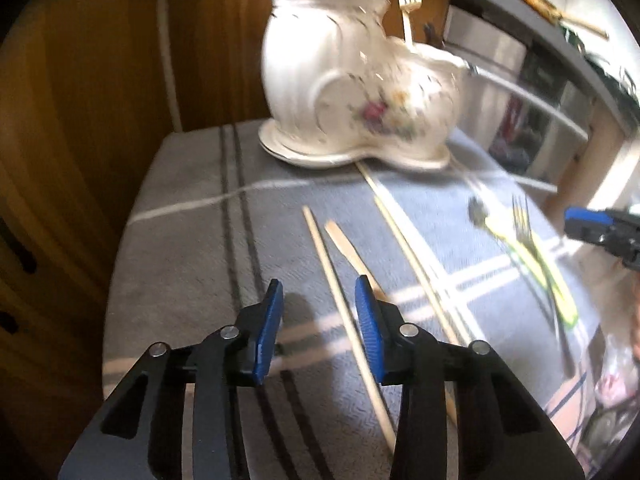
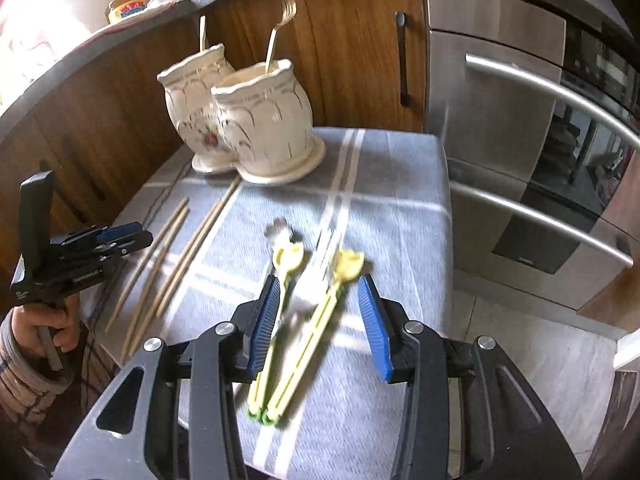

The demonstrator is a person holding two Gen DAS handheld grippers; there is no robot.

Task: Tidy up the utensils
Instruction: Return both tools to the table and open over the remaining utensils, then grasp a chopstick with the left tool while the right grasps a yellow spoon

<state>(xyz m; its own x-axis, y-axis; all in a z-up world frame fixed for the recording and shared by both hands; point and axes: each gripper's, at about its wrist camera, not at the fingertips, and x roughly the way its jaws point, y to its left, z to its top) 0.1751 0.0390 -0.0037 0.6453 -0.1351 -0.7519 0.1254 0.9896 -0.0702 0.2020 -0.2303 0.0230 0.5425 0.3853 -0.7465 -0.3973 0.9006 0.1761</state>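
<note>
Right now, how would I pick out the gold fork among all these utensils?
Find the white double-pot ceramic holder at the far end of the grey cloth. The gold fork stands upright in its nearer pot, tines up; every other fork lies flat on the cloth.

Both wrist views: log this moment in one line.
left hand-held gripper open over wooden chopstick | right hand-held gripper open over yellow plastic-handled utensils

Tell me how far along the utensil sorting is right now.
Early. Done: a gold fork stands in the nearer pot of the ceramic holder, and a pale handle in the other. In hand: nothing; the left gripper hangs open over a chopstick, the right gripper open over the yellow-handled utensils. Left: those and the chopsticks on the cloth.
</note>
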